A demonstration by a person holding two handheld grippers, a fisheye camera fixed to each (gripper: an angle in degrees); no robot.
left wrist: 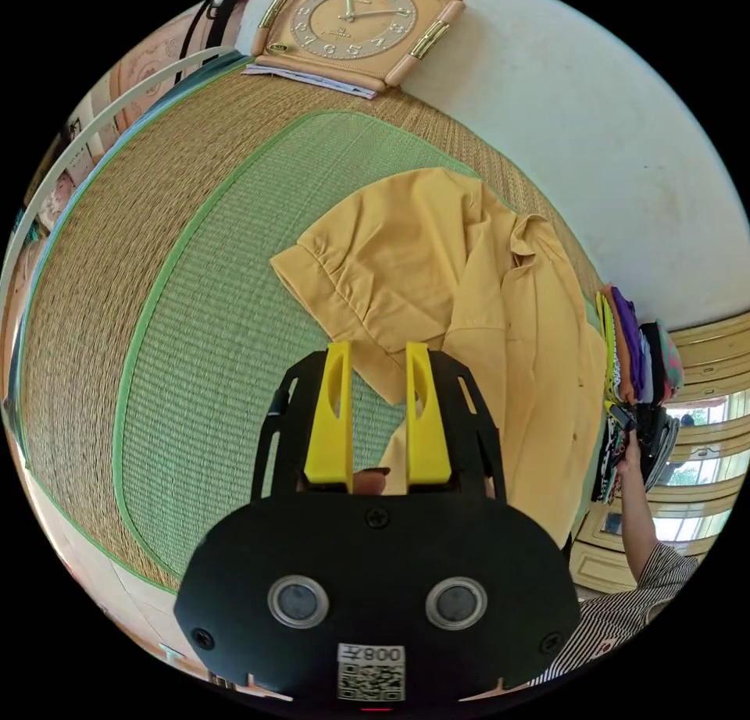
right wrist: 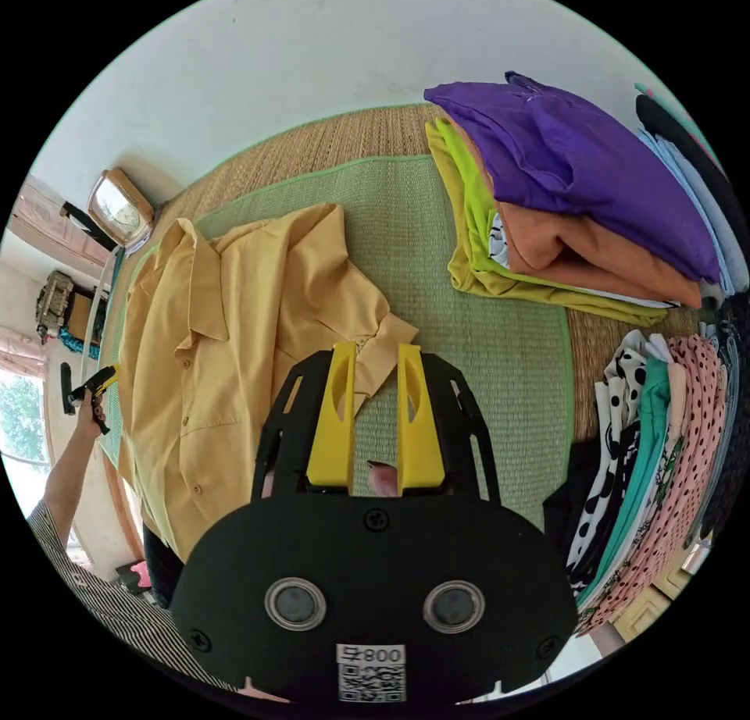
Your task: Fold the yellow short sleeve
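Observation:
The yellow short-sleeve shirt [left wrist: 469, 298] lies spread and rumpled on a green woven mat [left wrist: 219, 306], collar toward the wall, one sleeve [left wrist: 312, 259] sticking out. My left gripper [left wrist: 379, 354] hovers open over the shirt's near edge, nothing between its jaws. In the right gripper view the same shirt [right wrist: 226, 329] lies buttoned, front up, its other sleeve [right wrist: 383, 333] pointing at my right gripper [right wrist: 376, 353], which is open just over the sleeve's cuff. A hand holds the left gripper [right wrist: 95, 384] at the shirt's far side. The right gripper [left wrist: 621, 417] appears small by the clothes stack.
A stack of folded clothes [right wrist: 562, 197], purple on top, sits on the mat's [right wrist: 500, 345] far corner. Polka-dot and teal garments [right wrist: 656, 454] are piled beside it. A clock [left wrist: 351, 21] leans on the white wall. A striped sleeve [left wrist: 625, 611] shows at the edge.

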